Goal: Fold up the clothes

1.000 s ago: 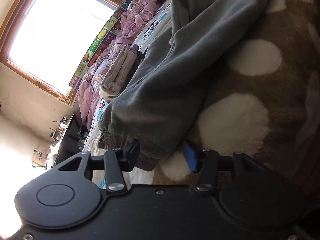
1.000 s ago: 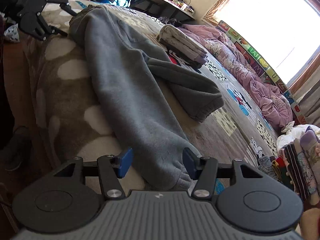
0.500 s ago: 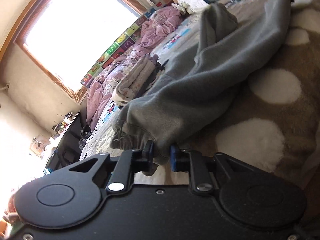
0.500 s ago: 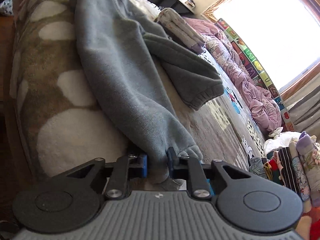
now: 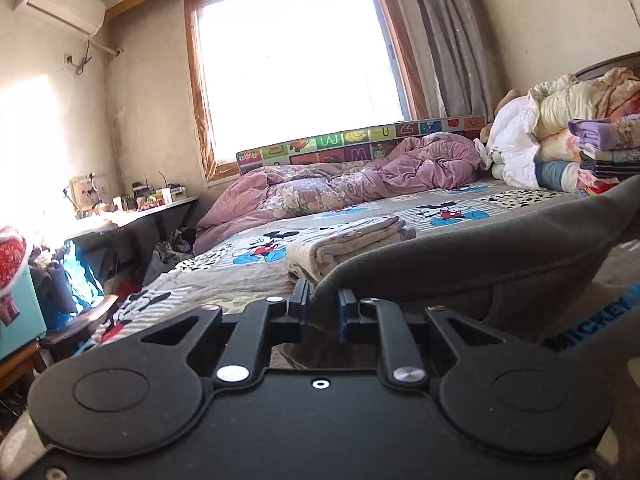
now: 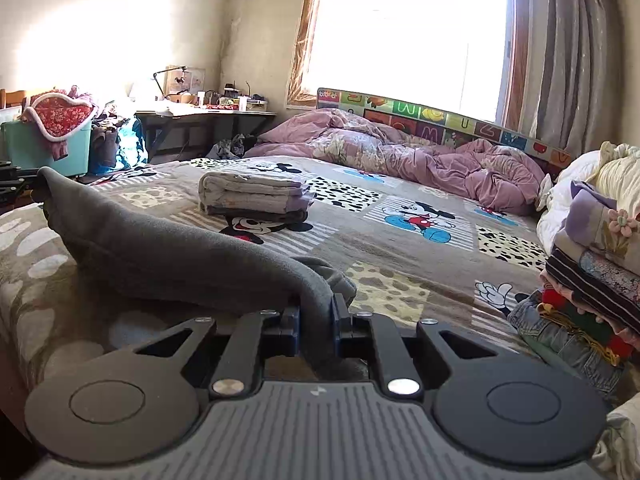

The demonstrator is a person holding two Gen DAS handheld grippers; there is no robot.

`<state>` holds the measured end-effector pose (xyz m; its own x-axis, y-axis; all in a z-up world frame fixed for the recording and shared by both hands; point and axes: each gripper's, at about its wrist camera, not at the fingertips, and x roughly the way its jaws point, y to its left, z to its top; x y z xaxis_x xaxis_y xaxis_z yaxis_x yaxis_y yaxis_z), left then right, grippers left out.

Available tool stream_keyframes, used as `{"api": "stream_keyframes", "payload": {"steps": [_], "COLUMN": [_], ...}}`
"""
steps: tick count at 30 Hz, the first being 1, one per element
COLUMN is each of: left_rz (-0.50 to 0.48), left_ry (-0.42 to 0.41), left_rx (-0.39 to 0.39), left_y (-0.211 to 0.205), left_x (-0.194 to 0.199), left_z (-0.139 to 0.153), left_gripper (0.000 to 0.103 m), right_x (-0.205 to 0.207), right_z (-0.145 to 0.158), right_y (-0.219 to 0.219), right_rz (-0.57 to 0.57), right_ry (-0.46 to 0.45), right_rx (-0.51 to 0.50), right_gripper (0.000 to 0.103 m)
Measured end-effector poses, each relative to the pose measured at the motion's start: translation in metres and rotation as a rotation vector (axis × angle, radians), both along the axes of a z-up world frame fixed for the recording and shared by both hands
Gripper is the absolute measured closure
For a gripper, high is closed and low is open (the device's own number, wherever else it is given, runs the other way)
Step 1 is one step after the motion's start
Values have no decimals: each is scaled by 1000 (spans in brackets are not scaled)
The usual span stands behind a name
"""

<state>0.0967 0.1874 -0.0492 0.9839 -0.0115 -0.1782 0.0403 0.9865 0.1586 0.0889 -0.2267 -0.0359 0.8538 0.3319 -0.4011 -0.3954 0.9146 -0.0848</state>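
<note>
A pair of grey fleece sweatpants (image 5: 460, 264) is stretched between my two grippers above the bed. My left gripper (image 5: 323, 312) is shut on one end of the pants, with the fabric running off to the right. My right gripper (image 6: 316, 316) is shut on the other end of the grey sweatpants (image 6: 168, 252), which rise to the left toward the far hold (image 6: 40, 184). The pinched cloth hides both pairs of pads.
A folded pale bundle (image 6: 252, 194) lies mid-bed on the cartoon-mouse sheet (image 6: 400, 240). A crumpled purple duvet (image 5: 360, 176) lies under the window. A stack of folded clothes (image 6: 592, 272) stands at the right. A desk (image 6: 200, 116) and a teal bin (image 6: 48, 148) are at the left.
Both grippers have closed on the ends of the sweatpants and lifted them off the bed. Both views have swung level and now look across the bed toward the window.
</note>
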Motion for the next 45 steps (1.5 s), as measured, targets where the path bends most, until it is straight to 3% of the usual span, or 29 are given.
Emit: {"api": "stream_keyframes", "payload": {"steps": [2,10,17,26,27,29,30,31,35,38,42,45], "left_rz": [11,23,34,66,77,99,110,121,171,200,184,160], "left_ry": [28,147,214,276,277,280,282,283,235,175,111,132], "left_rx": [-65,-140,-154,-156,-151,-141,-135,-131,-166,-223,-318,-404], "left_y": [13,25,29,37,38,38,38,39,54,66,78,85], "left_x": [18,80,131,173,174,178,180,182,173,156,128,112], "left_z": [-3,-20,-33,-41,-40,-39,-39,-38,-28,-20,-8,-10], "left_gripper": [90,90,90,90,89,76,52,42,42,42,38,37], "right_x": [28,119,185,256,262,273,278,282,283,262,222,192], "right_z": [-1,-5,-11,-49,-54,-60,-62,-64,-59,-46,-35,-47], "right_y": [2,12,24,22,23,25,26,27,18,-4,-35,-42], "right_rz": [-7,-39,-56,-115,-125,-155,-172,-187,-252,-324,-369,-345], "right_ry": [48,164,233,377,391,408,413,417,406,327,262,300], "right_rx": [25,51,47,135,140,151,158,165,236,325,447,501], "right_gripper": [87,87,87,86,86,85,84,82,62,53,48,48]}}
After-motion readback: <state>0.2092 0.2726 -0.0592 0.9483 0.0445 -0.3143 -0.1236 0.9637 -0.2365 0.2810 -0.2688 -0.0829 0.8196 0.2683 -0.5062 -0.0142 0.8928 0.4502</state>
